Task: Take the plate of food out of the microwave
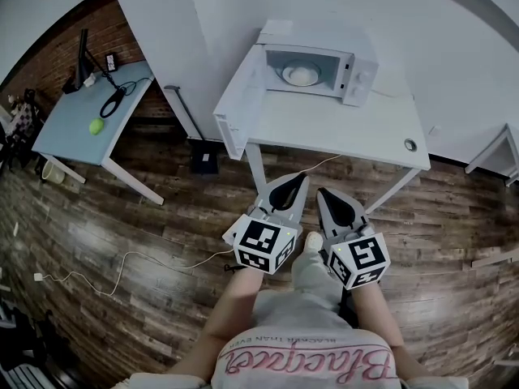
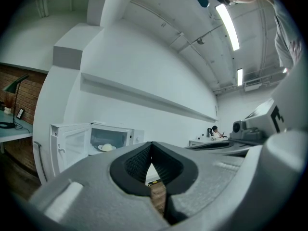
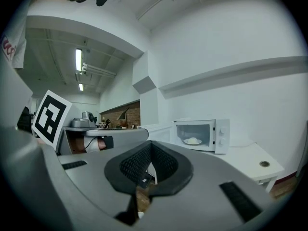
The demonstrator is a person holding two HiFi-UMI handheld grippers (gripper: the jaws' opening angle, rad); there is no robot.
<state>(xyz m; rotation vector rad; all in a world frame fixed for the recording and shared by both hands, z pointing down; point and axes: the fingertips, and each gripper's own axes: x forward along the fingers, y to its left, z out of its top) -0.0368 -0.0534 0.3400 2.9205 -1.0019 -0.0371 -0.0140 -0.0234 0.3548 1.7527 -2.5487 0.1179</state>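
Observation:
A white microwave point(image 1: 320, 70) stands on a white table point(image 1: 340, 132) with its door point(image 1: 239, 104) swung wide open to the left. Inside it sits a plate of pale food point(image 1: 300, 74), which also shows as the plate point(image 2: 107, 147) in the left gripper view and the plate point(image 3: 193, 141) in the right gripper view. My left gripper point(image 1: 300, 179) and right gripper point(image 1: 322, 193) are held side by side low in front of the person, well short of the table. Both are shut with nothing between the jaws. The left gripper's point(image 2: 151, 146) and the right gripper's point(image 3: 150, 146) tips meet.
At the far left a light blue desk point(image 1: 77, 132) carries a lamp, cables and a green ball point(image 1: 96, 126). A black box point(image 1: 203, 162) sits on the wood floor beside the table leg. A white cable point(image 1: 122, 266) trails across the floor. Another table corner point(image 1: 495, 156) is at the right.

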